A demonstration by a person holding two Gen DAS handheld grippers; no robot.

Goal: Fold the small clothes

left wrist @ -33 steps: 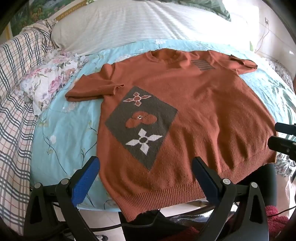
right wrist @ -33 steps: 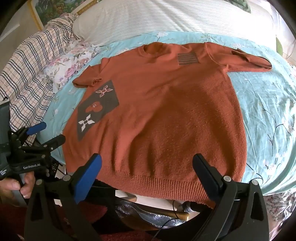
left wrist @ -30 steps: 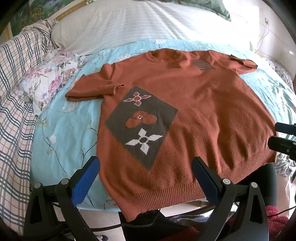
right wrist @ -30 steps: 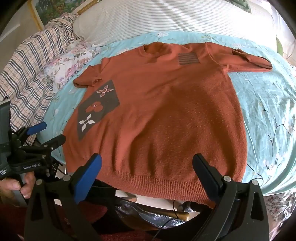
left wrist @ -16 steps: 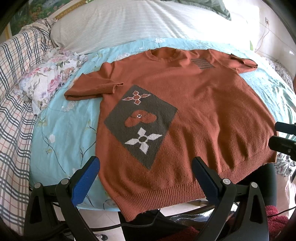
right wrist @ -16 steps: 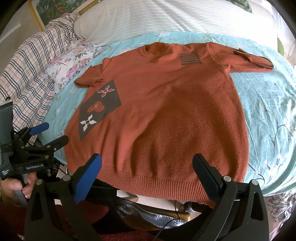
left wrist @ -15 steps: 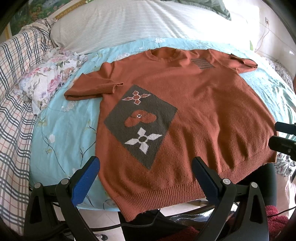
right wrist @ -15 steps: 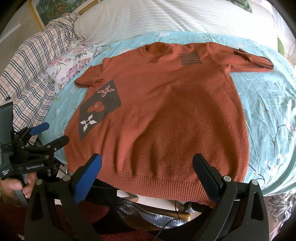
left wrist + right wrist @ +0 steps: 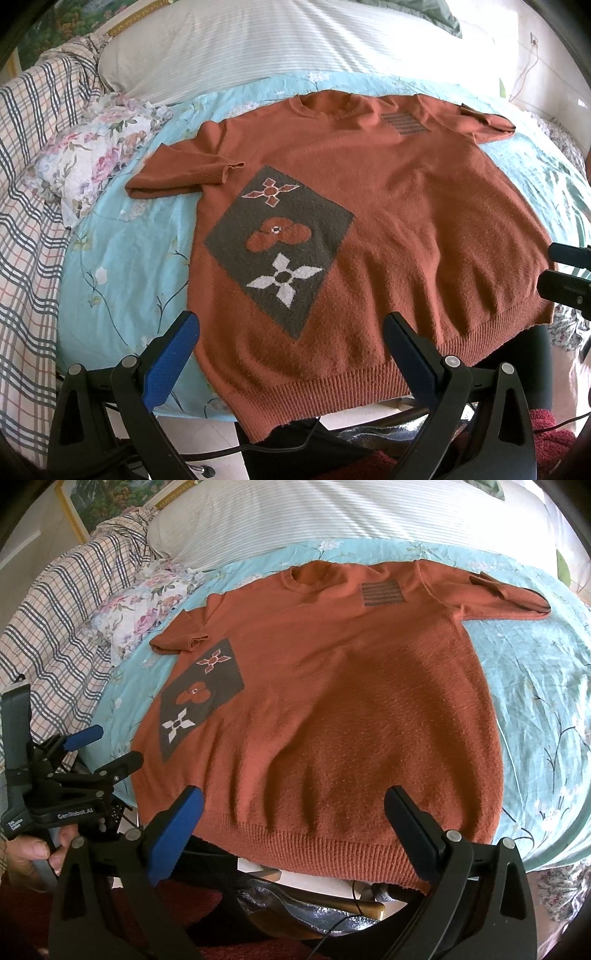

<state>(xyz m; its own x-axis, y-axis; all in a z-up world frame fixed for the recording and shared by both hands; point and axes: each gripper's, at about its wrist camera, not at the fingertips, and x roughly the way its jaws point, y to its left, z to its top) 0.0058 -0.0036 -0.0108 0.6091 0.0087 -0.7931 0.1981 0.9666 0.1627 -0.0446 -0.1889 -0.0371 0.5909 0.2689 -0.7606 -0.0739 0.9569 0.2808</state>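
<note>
A rust-orange short-sleeved knit sweater (image 9: 406, 229) (image 9: 351, 709) lies flat, front up, on the bed, its ribbed hem hanging over the near edge. A dark diamond patch with flower motifs (image 9: 279, 243) (image 9: 199, 698) sits on its left side, a striped patch (image 9: 382, 593) near the collar. My left gripper (image 9: 291, 334) hovers open above the hem's left part, empty. My right gripper (image 9: 293, 805) hovers open above the hem's middle, empty. In the right wrist view the left gripper (image 9: 107, 747) shows at the left, held by a hand (image 9: 40, 849).
The bed has a light blue floral sheet (image 9: 122, 266) (image 9: 539, 686). A striped white pillow (image 9: 258, 44) lies behind the sweater. A plaid blanket (image 9: 26, 206) and a floral cloth (image 9: 96, 158) lie to the left. Dark clutter and cables sit below the bed edge (image 9: 314, 904).
Both views have shifted very slightly; the sweater lies as before and both grippers stay open.
</note>
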